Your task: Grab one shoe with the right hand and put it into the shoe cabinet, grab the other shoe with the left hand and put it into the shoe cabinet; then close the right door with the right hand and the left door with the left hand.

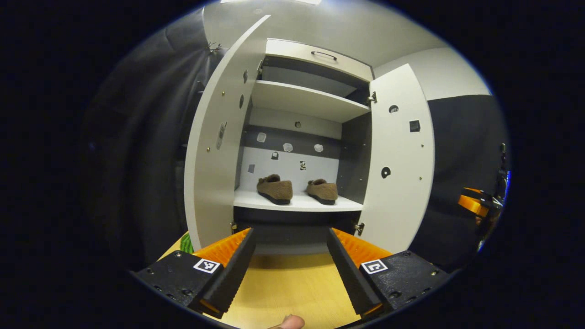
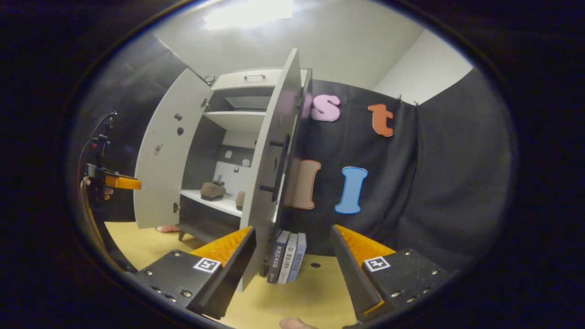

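Left gripper view: both shoes (image 1: pixel 275 188) sit on the cabinet's lower shelf (image 1: pixel 297 203); left gripper (image 1: pixel 290 242) gapes empty, squared to the opening.

Right gripper view: right gripper (image 2: pixel 292 240) wide, empty, the right door (image 2: pixel 269 173) edge-on just ahead, its tall edge between the fingers.

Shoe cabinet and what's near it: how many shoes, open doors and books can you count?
Shoes: 2, brown, one and another on the cabinet's shelf
Open doors: 2, left and right
Books: 3, standing by the right door's foot
Total: 7
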`<state>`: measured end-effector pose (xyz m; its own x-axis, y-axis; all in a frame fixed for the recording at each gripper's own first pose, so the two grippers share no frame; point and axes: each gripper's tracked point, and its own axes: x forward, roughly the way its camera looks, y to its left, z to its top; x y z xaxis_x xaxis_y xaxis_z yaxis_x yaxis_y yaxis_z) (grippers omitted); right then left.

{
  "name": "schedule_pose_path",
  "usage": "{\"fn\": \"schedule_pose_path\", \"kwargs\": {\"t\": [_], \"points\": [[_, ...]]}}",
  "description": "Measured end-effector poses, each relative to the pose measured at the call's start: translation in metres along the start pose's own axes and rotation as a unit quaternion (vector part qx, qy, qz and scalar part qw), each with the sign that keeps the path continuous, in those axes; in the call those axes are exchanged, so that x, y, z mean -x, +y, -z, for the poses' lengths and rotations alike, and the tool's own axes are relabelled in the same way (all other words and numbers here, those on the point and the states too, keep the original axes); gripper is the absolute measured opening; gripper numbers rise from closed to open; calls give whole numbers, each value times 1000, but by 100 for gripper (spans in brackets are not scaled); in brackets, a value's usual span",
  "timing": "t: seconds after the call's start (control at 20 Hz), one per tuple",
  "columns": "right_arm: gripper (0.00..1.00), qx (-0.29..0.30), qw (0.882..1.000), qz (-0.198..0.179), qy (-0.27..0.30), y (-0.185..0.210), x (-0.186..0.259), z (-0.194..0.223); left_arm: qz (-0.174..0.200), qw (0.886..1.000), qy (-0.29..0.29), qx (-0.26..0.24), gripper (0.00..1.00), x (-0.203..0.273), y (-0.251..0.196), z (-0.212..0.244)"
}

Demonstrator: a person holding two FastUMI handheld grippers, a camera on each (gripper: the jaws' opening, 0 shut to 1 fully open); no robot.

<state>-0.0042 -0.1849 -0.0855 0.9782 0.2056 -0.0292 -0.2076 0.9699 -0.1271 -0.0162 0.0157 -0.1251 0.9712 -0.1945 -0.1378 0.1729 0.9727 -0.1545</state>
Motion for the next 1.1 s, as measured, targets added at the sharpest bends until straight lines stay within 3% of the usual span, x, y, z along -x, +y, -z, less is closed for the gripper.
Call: {"fn": "schedule_pose_path", "kwargs": {"t": [0.15,0.4,0.5,0.6,0.7,0.75,0.8,0.85,1.1], "points": [[98,-38,999,-8,33,-58,-16,6,-1,1000,-12,4,96,8,5,-2],[98,-78,994,37,67,-132,-47,2,-2,1000,-22,10,96,13,5,-6],[98,-90,992,56,65,-151,-63,-5,17,1000,-22,11,96,14,-6,-5],[98,-97,991,67,64,-157,-76,-9,35,999,-24,10,96,15,-15,-5],[98,-95,991,78,61,-157,-89,-14,26,999,-29,-2,92,18,-10,-7],[98,-98,990,76,60,-151,-94,-16,23,999,-31,-10,96,16,-8,-6],[98,-101,990,74,61,-145,-100,-18,23,999,-32,-14,92,17,-9,-7],[98,-101,990,74,62,-140,-105,-21,24,999,-32,-15,96,18,-9,-6],[98,-77,993,52,68,-99,-129,-30,38,998,-37,-17,96,29,-8,-6]]}}
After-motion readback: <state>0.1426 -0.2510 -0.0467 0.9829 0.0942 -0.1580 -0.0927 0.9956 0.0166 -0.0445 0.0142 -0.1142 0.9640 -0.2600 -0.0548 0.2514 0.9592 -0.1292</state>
